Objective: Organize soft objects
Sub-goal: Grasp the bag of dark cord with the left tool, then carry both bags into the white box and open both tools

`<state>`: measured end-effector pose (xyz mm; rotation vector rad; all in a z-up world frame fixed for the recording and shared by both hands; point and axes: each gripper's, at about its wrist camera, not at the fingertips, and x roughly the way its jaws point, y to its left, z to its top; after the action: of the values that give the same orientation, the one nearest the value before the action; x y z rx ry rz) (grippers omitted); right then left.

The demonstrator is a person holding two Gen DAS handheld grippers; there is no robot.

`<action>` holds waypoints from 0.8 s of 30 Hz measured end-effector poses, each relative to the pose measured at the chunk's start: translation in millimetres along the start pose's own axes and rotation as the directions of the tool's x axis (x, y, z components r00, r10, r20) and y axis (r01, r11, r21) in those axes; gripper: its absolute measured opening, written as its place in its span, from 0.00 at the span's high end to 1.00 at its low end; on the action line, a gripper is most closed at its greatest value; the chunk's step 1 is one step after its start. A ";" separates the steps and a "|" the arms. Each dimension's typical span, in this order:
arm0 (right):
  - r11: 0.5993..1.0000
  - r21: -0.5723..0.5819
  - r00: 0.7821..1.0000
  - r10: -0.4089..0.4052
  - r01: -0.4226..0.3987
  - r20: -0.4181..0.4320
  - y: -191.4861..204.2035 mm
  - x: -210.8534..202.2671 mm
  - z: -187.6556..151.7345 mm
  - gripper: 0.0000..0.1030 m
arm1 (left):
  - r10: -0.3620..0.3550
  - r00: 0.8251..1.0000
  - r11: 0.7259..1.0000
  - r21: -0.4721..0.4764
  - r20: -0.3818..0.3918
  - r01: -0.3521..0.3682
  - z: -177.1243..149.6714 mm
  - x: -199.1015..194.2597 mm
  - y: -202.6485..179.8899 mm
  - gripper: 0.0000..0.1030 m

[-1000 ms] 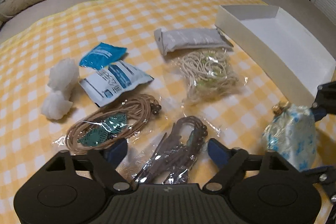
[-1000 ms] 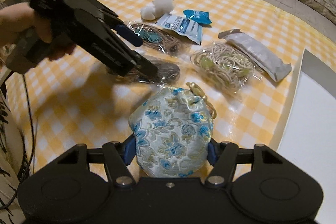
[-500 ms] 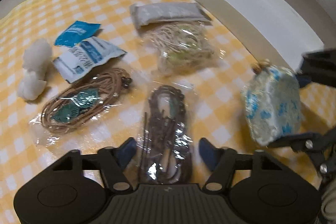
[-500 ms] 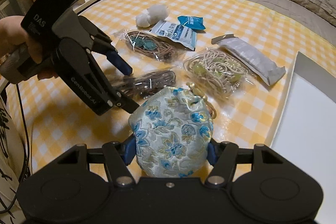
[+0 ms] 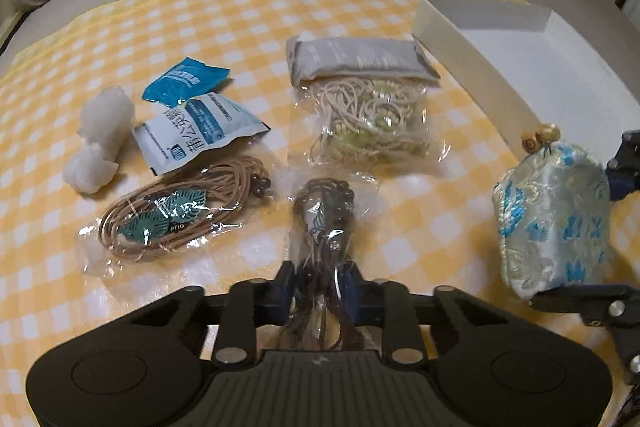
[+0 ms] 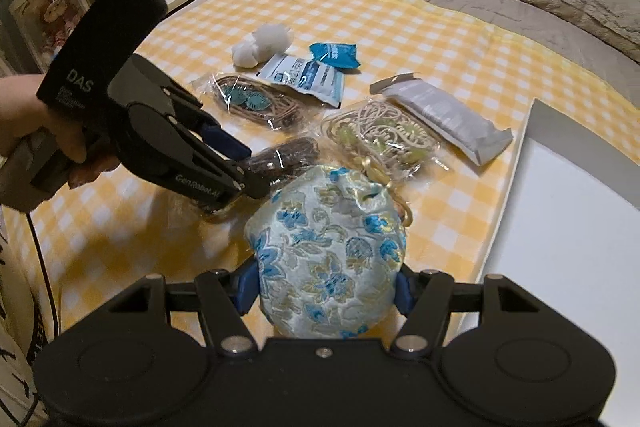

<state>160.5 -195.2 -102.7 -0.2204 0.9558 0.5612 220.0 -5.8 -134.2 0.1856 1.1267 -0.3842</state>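
A yellow checked cloth covers the bed. My left gripper has just been closing and now pinches the crinkly clear packet of dark cord; my right gripper clamps the silky floral pouch. The white box holds nothing visible, so sorting has barely begun; five packets and fluffy cotton wait.

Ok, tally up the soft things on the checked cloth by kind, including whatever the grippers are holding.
Clear bags of cord: 3 (tan, cream, dark, in the left gripper)
Sealed packets: 3 (blue, white-blue, grey)
Cotton wads: 2
Brocade pouch: 1, in the right gripper
Total: 9
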 end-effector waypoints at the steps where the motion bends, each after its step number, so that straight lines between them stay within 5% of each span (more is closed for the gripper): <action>1: 1.000 0.001 1.000 -0.001 0.001 0.004 -0.3 -1.5 0.0 0.38 | -0.007 1.000 1.000 -0.021 0.004 0.007 -0.1 -4.1 0.3 0.77; 10: 0.999 0.043 0.997 -0.019 0.016 0.068 -11.4 -22.1 1.8 0.38 | 0.011 0.997 0.993 -0.114 0.074 -0.002 -4.3 -43.3 -11.4 0.80; 18: 0.993 0.114 0.988 -0.056 0.040 0.146 -28.6 -47.2 3.6 0.38 | 0.041 0.973 0.981 -0.195 0.227 0.004 13.5 -76.6 -25.5 0.80; 24: 0.980 0.190 0.976 -0.099 0.062 0.194 -47.6 -65.3 3.1 0.38 | 0.001 0.958 0.977 -0.203 0.286 0.060 29.9 -85.9 -51.8 0.80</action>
<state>159.4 -256.9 -50.4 -0.0355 0.7911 0.4094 192.9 -45.8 -41.4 -0.0723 0.8783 -0.3048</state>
